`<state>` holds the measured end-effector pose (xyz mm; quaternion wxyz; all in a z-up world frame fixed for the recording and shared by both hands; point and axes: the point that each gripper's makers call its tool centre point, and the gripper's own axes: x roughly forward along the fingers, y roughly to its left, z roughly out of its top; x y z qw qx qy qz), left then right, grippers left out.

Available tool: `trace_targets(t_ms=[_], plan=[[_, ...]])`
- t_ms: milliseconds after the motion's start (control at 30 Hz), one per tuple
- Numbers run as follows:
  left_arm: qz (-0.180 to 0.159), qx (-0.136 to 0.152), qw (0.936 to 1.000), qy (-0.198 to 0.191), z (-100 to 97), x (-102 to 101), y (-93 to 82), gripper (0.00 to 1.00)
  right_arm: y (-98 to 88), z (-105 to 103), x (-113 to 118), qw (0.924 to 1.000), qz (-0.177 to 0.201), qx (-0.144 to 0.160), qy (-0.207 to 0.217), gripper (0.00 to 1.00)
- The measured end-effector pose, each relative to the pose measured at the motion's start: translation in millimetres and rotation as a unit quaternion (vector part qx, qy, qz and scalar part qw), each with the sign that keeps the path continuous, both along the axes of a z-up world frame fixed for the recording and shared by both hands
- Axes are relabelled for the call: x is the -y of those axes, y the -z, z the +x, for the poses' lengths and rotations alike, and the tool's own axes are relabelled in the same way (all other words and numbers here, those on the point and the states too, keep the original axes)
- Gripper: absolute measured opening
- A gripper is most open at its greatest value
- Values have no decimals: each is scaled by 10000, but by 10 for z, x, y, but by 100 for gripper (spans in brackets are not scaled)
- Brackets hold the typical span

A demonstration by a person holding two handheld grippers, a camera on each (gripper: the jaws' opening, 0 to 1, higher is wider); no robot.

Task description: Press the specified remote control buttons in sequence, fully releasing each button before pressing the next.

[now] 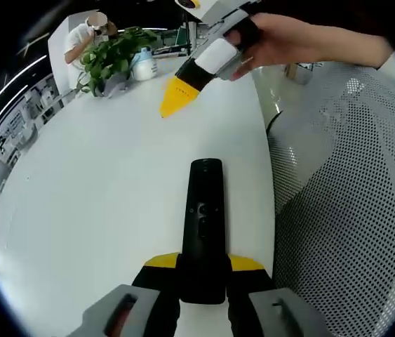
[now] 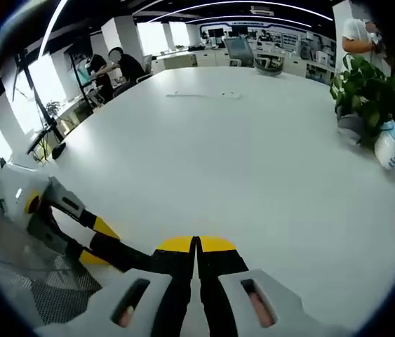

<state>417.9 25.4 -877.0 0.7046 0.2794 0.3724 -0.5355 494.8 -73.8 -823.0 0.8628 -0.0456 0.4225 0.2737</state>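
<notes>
Spanning both views: white counter, broad and smooth. Left tongs: clamped on the near end of the remote, yellow tips either side. Right tongs: tips together, nothing between them, poised above the counter; in the left gripper view they hang beyond the remote's far end. Remote: slim black bar, judged light, rigid, smooth-sided and liable to slip or pivot under a press; best held low on its flanks, buttons exposed. Buttons: small, apparently a central cluster.
</notes>
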Motion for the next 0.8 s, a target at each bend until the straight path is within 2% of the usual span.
trace_targets(t_ms=[167, 567, 800], plan=[[13, -8, 10000, 80, 2, 6, 0, 24, 115, -85, -16, 9986, -373, -142, -342, 0], [-8, -10, 10000, 62, 1, 4, -1, 24, 272, -222, -12, 9960, -521, -577, -450, 0], [10, -14, 10000, 85, 1, 2, -4, 24, 422, -390, -81, 9898, -642, -994, -798, 0]])
